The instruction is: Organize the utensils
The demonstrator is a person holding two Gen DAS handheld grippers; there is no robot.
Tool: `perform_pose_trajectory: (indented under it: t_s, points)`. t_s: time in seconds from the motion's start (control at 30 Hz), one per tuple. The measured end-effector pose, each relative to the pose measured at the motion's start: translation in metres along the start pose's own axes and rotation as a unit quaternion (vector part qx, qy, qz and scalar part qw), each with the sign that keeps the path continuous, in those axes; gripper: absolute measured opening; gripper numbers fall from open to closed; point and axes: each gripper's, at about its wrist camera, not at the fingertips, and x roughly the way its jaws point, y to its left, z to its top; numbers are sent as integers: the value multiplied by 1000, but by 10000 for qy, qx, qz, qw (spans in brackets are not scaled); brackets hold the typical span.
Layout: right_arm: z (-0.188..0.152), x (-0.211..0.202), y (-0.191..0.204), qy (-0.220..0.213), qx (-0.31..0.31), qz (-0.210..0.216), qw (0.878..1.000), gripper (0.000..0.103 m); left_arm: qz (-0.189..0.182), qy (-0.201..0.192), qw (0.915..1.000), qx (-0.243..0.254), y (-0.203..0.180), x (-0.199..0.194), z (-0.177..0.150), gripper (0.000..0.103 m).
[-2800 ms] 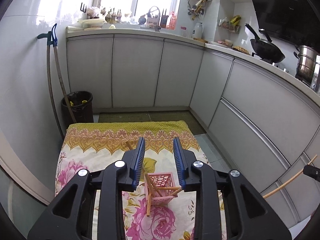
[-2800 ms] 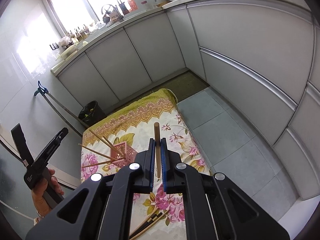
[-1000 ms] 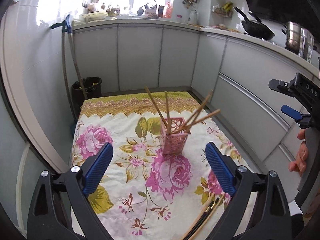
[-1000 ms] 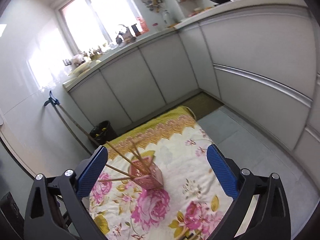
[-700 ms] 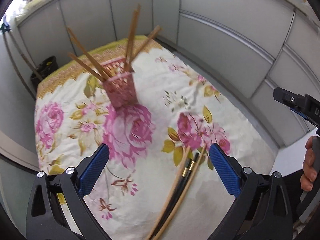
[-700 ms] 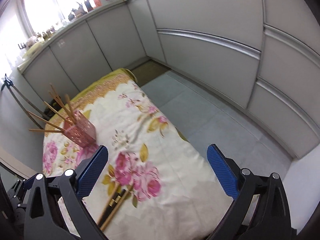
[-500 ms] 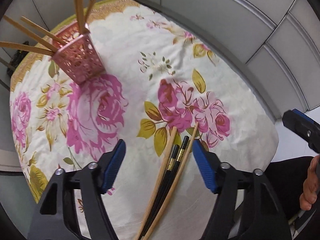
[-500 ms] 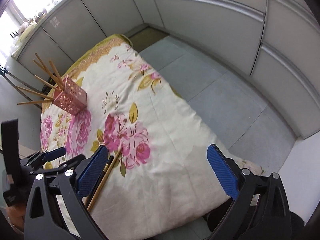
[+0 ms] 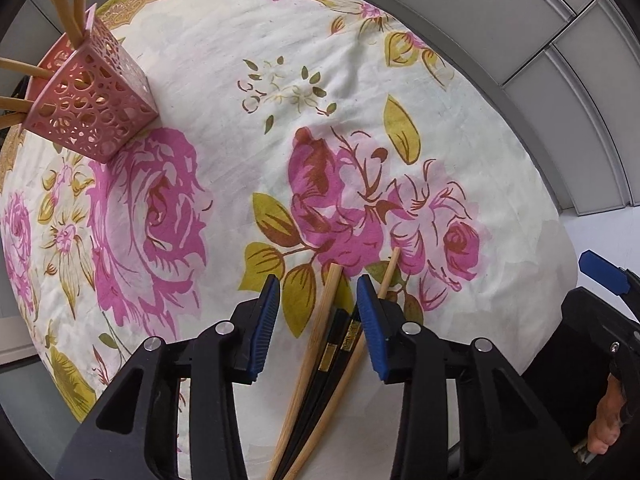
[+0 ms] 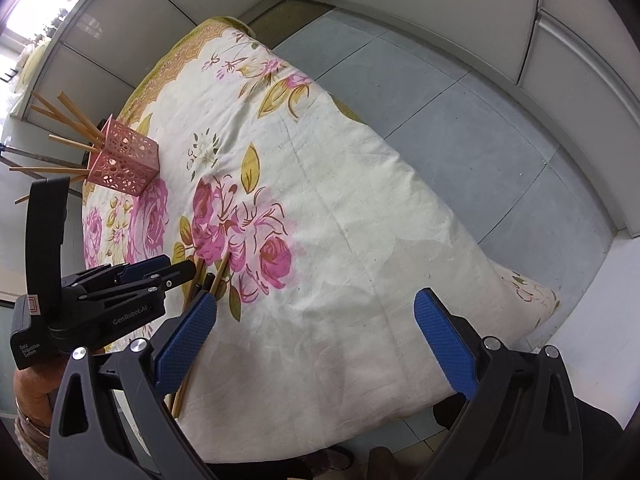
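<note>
Standing at the far left of a flower-printed cloth (image 9: 400, 80), a pink perforated holder (image 9: 94, 114) carries a fan of pale wooden chopsticks (image 10: 64, 118) that lean out over its rim toward the left. More chopsticks lie loose on the near part of the cloth: a thick bamboo one (image 9: 316, 344), a thinner bamboo one (image 9: 382, 280) and a dark pair with gold bands (image 9: 340, 344) between them, bunched side by side.

Pointing almost straight down, the left gripper (image 9: 316, 292) straddles that bundle, its blue pads closing with the sticks between them; the right pad sits against the thin bamboo stick, while a gap remains beside the left pad, so nothing is clamped yet. The right gripper (image 10: 316, 334) hangs over bare cloth near the table's edge, its jaws spread wide and empty.

Only the left wrist view shows the gold bands and the bundle's separate sticks. Only the right wrist view takes in the grey tiled floor (image 10: 460, 112), the cabinet fronts (image 10: 400, 8), the whole sweep of the cloth, and the left gripper seen from outside with the person's hand (image 10: 34, 386) beneath it.
</note>
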Motion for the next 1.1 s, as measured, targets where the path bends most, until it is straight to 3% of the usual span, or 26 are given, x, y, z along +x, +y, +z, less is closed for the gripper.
perform_pose_trajectory:
  t_s: [0.1,0.17,0.27,0.5,0.67,0.83,0.97,1.1]
  points:
    - [1,0,-3,4,42,-16,10000,96,-15,74,10000,36,-6,6,0,36]
    - [2,1,-5,19,80,-6,10000,96,-15,131,9999,66,-11,12,0,16]
    - [2,1,-4,17,81,-12,10000,96,3,131,9999,101,-15,17,-3,10]
    - [0,8,7,151,30,-55,9999,92,-237,-400,9983,-345,12,11,-21,7]
    - [-3,30,38,496,-168,-144,9985,72,-633,-959,9876,-1067,49,-15,-47,6]
    - [3,56,77,584,-271,-363,9973,49,-679,-1444,9760,-1482,77,-45,-77,6]
    - [11,77,95,618,-254,-764,9948,44,-642,-1751,9695,-1592,85,-74,-83,6]
    - [13,86,107,599,-112,-763,9952,42,-759,-2013,9638,-1576,81,-84,-83,6]
